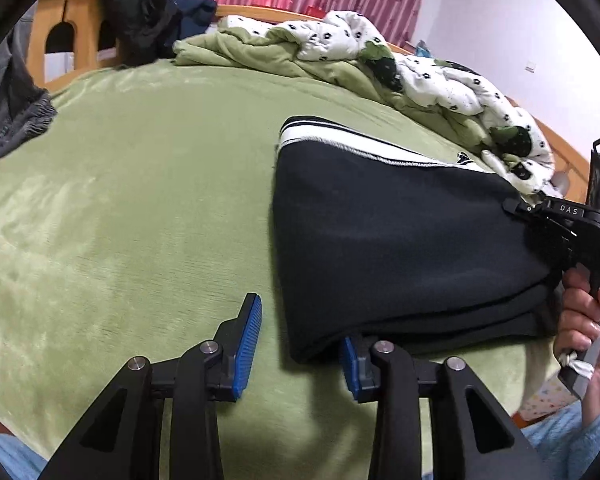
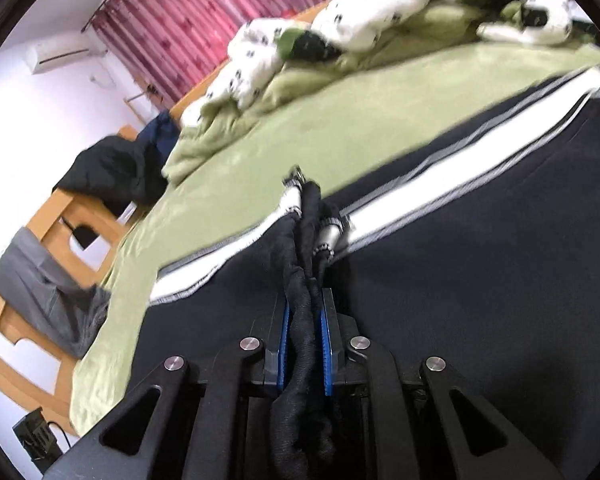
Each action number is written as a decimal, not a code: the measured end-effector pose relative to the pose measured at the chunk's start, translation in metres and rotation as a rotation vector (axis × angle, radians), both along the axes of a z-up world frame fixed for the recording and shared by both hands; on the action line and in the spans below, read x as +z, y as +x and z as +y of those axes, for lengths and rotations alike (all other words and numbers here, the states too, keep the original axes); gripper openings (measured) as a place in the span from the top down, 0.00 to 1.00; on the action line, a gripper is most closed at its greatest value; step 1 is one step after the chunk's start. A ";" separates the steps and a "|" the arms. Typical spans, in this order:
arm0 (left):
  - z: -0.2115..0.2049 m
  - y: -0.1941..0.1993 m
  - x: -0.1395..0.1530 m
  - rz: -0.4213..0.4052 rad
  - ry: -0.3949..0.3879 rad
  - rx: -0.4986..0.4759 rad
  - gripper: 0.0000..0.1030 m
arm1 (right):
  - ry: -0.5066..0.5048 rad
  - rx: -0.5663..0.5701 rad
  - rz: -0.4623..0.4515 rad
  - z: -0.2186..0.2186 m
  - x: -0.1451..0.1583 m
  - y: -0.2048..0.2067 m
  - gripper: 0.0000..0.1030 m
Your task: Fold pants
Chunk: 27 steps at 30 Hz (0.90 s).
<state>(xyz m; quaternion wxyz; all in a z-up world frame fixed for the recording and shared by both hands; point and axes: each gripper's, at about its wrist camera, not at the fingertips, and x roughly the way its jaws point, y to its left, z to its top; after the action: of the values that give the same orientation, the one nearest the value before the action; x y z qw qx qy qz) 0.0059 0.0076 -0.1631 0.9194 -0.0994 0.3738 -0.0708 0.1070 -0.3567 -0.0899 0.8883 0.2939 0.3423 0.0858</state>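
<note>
Nearest me, my right gripper (image 2: pixel 305 344) is clamped narrow on a bunched dark edge of the pants (image 2: pixel 480 280); the blue pads press the cloth from both sides, and the bunch runs on toward twelve o'clock, ending in a white-tipped drawcord. My left gripper (image 1: pixel 296 344) stands partly apart with nothing pinched: its left pad is bare over the green bedsheet (image 1: pixel 132 200), and its right pad is tucked just under the near corner of the pants at about one o'clock.

The pants lie folded on the sheet, dark with white side stripes, stretching from that corner out to two o'clock, where my right hand (image 1: pixel 584 320) holds the far end up.

Beyond, at twelve, a rumpled quilt (image 1: pixel 380 48) lies against the wooden bed frame.

My worry: only one end is gripped. If I lift further, the stacked layers could slide apart, and the free corner could drag and undo the fold.
</note>
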 end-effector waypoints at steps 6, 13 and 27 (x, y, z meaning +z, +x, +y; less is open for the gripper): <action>-0.017 0.002 -0.004 0.007 0.101 0.008 0.66 | -0.048 0.008 0.123 -0.008 -0.036 0.006 0.86; -0.002 -0.020 0.006 0.020 0.093 -0.092 0.66 | -0.186 0.020 0.097 -0.005 -0.018 -0.018 0.80; -0.038 0.019 0.002 0.017 0.054 -0.090 0.63 | -0.168 0.048 0.083 -0.010 -0.033 -0.076 0.79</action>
<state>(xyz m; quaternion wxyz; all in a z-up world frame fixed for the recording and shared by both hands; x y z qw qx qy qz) 0.0245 -0.0299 -0.1609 0.9145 -0.0581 0.3874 -0.1010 0.0309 -0.3666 -0.1225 0.8925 0.2132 0.3920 0.0658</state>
